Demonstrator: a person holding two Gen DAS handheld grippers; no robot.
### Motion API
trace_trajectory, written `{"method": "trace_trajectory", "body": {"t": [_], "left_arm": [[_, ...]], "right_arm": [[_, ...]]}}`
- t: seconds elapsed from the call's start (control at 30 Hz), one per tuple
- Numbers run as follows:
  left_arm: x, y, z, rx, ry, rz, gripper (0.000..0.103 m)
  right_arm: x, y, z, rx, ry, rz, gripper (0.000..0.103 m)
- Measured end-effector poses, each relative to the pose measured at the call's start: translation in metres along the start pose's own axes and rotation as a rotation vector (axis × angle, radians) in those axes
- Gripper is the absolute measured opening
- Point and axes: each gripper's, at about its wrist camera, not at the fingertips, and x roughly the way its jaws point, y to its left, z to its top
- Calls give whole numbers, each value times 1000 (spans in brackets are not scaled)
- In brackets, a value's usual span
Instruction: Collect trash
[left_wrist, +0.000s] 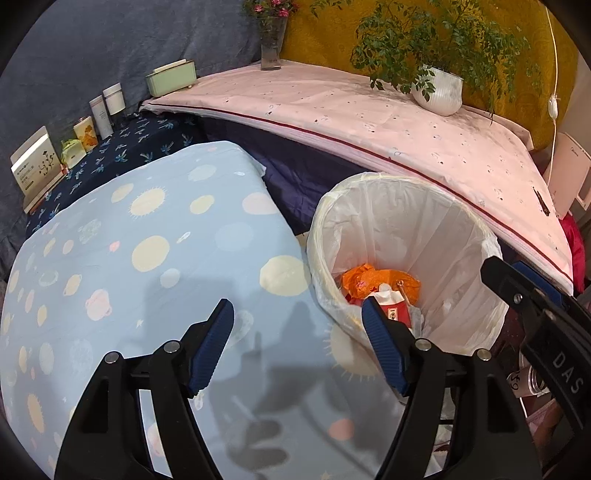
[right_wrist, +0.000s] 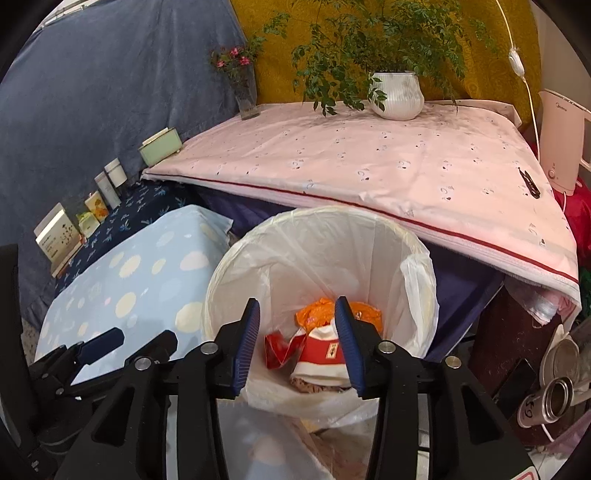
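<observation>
Upright bin (right_wrist: 321, 258), mouth upward, holding a red-and-white carton (right_wrist: 319, 354); left hand-held gripper (left_wrist: 297, 343) and right hand-held gripper (right_wrist: 297, 345) both open, empty, above its rim.

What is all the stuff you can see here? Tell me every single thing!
White bag-lined trash bin: one, between the blue and pink covers.
Orange wrapper: one, inside the bin.
Red-and-white carton: one, in the bin, in front of the wrapper.
White ribbed plant pot: one, on the pink cover.
Glass flower vase: one, pink cover's far corner.
Green tissue box: one, left of the pink cover.
White kettle: one, far right.
Left gripper: black, blue pads, open, empty.
Right gripper: same colours, open above the bin, empty.
</observation>
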Motion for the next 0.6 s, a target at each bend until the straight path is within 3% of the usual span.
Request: {"method": "trace_trajectory", "body": {"t": [0.1, 0.33, 0.47, 0.6], "left_arm": [[-4, 3, -7, -4, 4, 8, 69], [-12, 4, -16, 14, 1, 36, 76], [-15, 5, -20, 17, 1, 40, 82], [-18, 4, -24, 23, -5, 50, 84]], "right_arm": [[-5, 2, -8, -26, 24, -17, 46], [-18, 1, -21, -65, 33, -75, 77], [-24, 1, -25, -91, 34, -100, 84], [-30, 3, -30, -124, 24, -138, 84]]}}
